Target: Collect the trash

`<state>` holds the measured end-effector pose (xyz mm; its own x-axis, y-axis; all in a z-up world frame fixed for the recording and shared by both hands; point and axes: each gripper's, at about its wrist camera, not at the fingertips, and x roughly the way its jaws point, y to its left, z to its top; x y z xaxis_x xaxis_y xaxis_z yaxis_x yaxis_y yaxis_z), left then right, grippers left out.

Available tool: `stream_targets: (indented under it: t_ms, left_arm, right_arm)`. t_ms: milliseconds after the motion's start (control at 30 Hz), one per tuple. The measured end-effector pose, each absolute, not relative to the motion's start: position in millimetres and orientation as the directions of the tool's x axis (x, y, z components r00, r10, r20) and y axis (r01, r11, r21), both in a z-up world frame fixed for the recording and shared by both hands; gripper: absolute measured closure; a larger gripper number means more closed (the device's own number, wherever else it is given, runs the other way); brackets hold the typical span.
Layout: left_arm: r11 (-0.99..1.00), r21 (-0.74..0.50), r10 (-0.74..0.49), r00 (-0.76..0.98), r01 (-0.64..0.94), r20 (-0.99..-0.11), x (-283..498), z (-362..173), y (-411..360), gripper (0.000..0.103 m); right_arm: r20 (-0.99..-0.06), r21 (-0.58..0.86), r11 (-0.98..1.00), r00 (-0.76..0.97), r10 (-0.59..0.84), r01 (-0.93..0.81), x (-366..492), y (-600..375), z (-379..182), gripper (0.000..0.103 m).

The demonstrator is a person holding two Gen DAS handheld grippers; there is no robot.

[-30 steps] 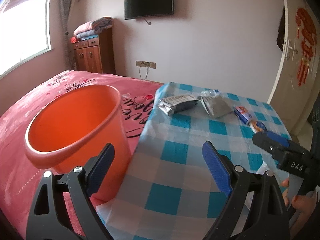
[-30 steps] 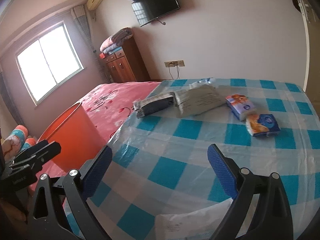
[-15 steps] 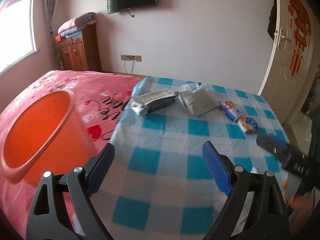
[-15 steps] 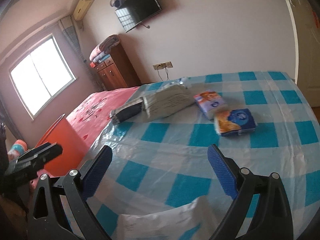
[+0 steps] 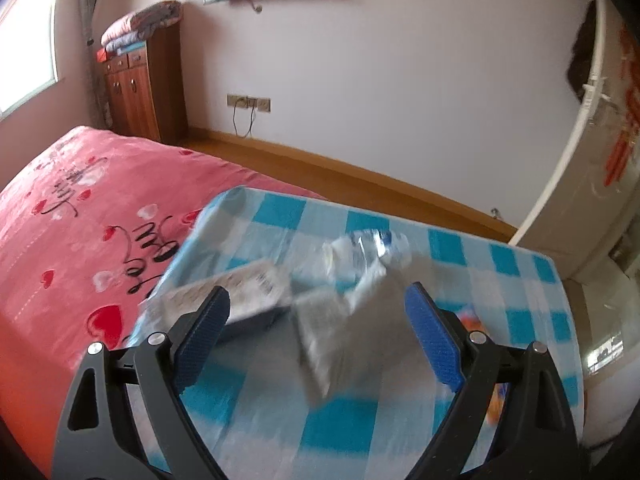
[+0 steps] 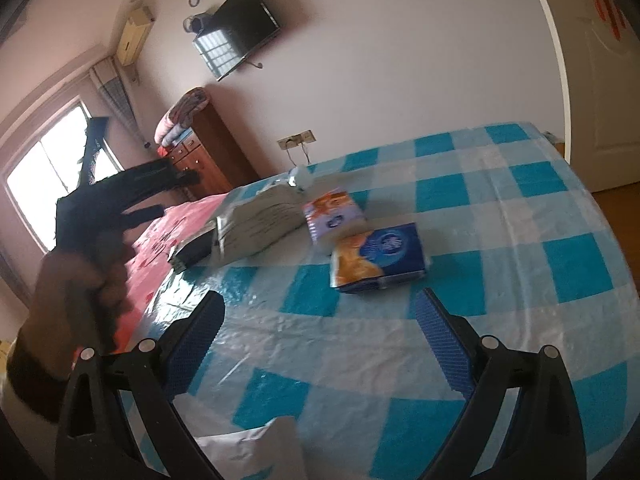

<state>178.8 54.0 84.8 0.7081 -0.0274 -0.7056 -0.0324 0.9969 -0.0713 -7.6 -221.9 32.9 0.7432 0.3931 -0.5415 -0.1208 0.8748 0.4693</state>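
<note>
Your two grippers, left (image 5: 316, 312) and right (image 6: 320, 316), gape empty over a blue-checked tablecloth (image 6: 500, 208) beside a pink bedspread (image 5: 80, 208); no label legible.

Both grippers alike: left gripper (image 5: 316, 320) and right gripper (image 6: 320, 324) have black plastic frames, silver screws, ribbed blue pads (image 5: 434, 344). Dark sleeve cuff (image 6: 24, 376).

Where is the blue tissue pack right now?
In the right wrist view, the blue tissue pack lies mid-table on the checked cloth, just nearer than the orange-topped pack.
</note>
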Motion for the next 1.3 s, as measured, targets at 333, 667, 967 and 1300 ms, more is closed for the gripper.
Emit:
stream_targets:
  t_ms: [333,667,967,1300]
  left_arm:
    - [0.983,-0.079,0.034,0.589,-0.165,-0.808,288.0,52.8,27.6,0.022]
    - [0.961,-0.034,0.093,0.438,-0.273,-0.894,326.0,19.9,32.3,0.023]
    - [0.983,0.011,0.089,0.422,-0.184,-0.902,300.0,14.6,16.3,0.033]
    - [0.999,0.039,0.050,0.454,-0.033,-0.890,211.1,12.1,-23.4,0.033]
  right_arm:
    - [-0.540,0.540,0.835,0.716,0.442,-0.107,1.4,-237.4,20.3,0.008]
    - [-0.524,0.595,0.799,0.715,0.463,-0.081,2.6,-251.6,14.6,0.008]
    - [-0.528,0.579,0.813,0.733,0.429,-0.059,-1.4,-260.0,16.9,0.008]
    - [-0.584,0.547,0.837,0.729,0.357,0.028,-1.8,-282.9,13.6,0.008]
